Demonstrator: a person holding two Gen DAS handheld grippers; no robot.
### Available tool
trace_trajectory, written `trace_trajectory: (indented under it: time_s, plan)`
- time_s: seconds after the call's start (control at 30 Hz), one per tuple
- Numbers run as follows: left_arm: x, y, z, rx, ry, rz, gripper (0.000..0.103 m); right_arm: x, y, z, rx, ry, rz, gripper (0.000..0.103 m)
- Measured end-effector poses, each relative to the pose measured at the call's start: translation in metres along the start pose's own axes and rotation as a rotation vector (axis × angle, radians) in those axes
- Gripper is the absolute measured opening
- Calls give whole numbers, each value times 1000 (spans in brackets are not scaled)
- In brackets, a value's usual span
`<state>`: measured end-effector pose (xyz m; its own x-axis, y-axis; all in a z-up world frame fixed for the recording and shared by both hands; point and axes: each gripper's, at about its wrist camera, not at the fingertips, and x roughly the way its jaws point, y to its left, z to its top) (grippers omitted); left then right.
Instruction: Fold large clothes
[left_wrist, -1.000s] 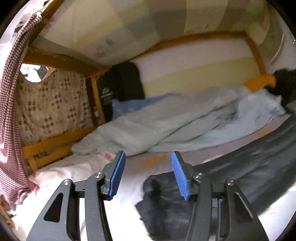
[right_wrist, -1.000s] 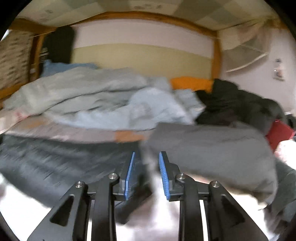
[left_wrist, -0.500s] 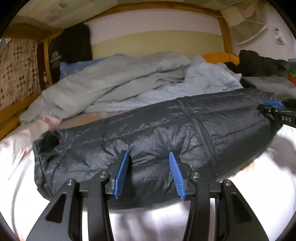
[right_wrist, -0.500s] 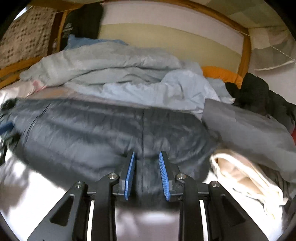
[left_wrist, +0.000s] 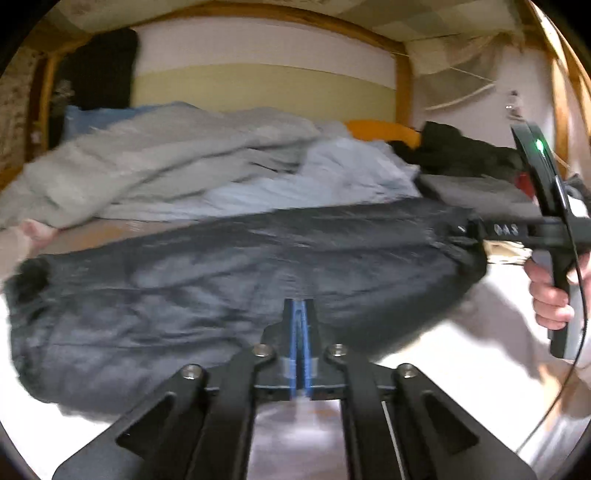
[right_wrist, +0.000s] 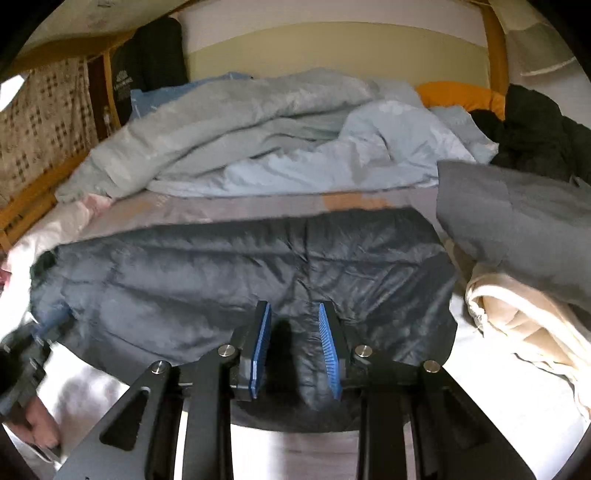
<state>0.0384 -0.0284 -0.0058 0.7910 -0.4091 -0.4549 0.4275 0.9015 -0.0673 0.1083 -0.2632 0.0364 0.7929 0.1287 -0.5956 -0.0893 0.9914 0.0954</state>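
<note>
Two grippers work over a dark jacket (left_wrist: 229, 280) that lies spread across the white sheet (left_wrist: 436, 369) of a bed, its length running from side to side. In the left wrist view the left gripper (left_wrist: 299, 314) is fully closed, the blue pads pressed together at the near edge of the jacket; whether a fold of fabric is caught between them I cannot tell, because the picture is blurred there. In the right wrist view the right gripper (right_wrist: 295, 332) has its jaws partly apart, and a raised ridge of the jacket (right_wrist: 236, 280) stands between the blue pads at the near hem; the pads seem to press on this ridge, so it holds the jacket. The left wrist view also shows the right gripper (left_wrist: 469, 230) from the side, at the jacket's right end, with a hand (left_wrist: 550, 291) around its handle. Behind the jacket a grey-blue quilt (right_wrist: 240, 136) is bunched up along the back of the bed, with an orange pillow (right_wrist: 458, 96) beside it. On the right a grey garment (right_wrist: 517, 229) lies over a cream cloth (right_wrist: 524, 317), near the jacket but apart from it, and a black pile (right_wrist: 539, 133) sits further behind. A wooden frame (right_wrist: 495, 40) stands around the bed.
</note>
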Motion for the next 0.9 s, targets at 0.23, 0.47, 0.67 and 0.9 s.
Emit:
trace_trajectory:
  time_s: [0.23,0.47,0.67,0.9]
  plan:
    - [65,17,-4,-172,200,-30,3,-3,41,19,14,112,123,29]
    - [74,23,-12,-221,244,-47,3,52,90,26,51,308,308,29]
    - [75,34,-13,-281,249,-83,4,112,126,15,37,446,264,8]
    - [80,44,-16,-347,276,-103,4,156,125,11,107,521,301,2]
